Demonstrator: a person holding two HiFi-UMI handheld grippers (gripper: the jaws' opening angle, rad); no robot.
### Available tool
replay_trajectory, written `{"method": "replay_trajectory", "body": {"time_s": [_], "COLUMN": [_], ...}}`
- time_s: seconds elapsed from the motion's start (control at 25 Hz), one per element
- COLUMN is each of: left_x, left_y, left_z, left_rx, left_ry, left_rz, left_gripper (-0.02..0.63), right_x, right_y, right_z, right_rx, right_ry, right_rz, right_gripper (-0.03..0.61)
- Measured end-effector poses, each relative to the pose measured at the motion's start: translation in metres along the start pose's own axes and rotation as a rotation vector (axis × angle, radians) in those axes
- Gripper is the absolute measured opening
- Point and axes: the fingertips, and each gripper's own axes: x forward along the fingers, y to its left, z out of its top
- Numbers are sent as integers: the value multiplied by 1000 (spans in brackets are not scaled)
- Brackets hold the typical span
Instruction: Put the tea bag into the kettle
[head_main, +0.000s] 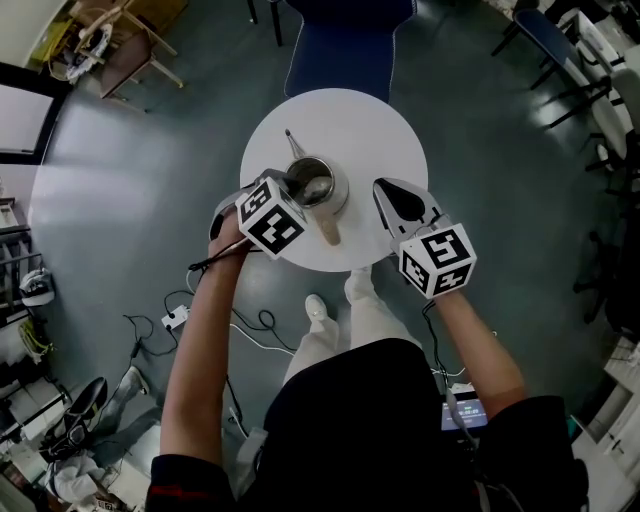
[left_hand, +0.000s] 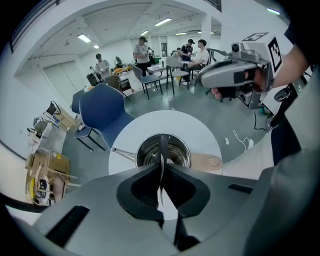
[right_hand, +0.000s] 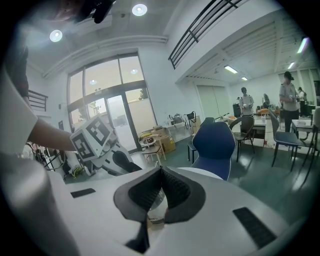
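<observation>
Grey left claw and right claw, black-padded, with marker cubes; black top, white trousers.

This is looking like a large open workroom, part office and part lab. People are gathering around desks at the back, strip lights are glowing overhead, cables are trailing across the grey floor, and cardboard boxes are sitting near a blue chair.

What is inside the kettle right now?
Shiny bare metal wall shows inside the kettle. The left claw, shut on a thin strip, seemingly the tea bag, covers the middle, so much of the bottom is hidden.
</observation>
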Motion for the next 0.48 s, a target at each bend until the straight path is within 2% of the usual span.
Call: {"method": "replay_trajectory", "body": {"time_s": [0.16,0.36,0.44,0.48], "left_x": [5,17,22,24], "left_y": [0,-2,-5,-6], "left_z": [1,8,9,9], "left_rx": [47,54,45,43], "left_ry": [44,24,20,19], "left_rz": [-10,-11,-36,-41], "left_gripper": [25,31,113,123], "right_x": [1,-1,-1,0], "right_y": [-3,-12,-17,-19], "right_z": [-4,-4,-5,-6], "right_rx": [1,1,2,3], "right_ry": [7,10,12,15], "right_rz": [-4,-14,-19,-21], "right_gripper": [18,18,18,18]}}
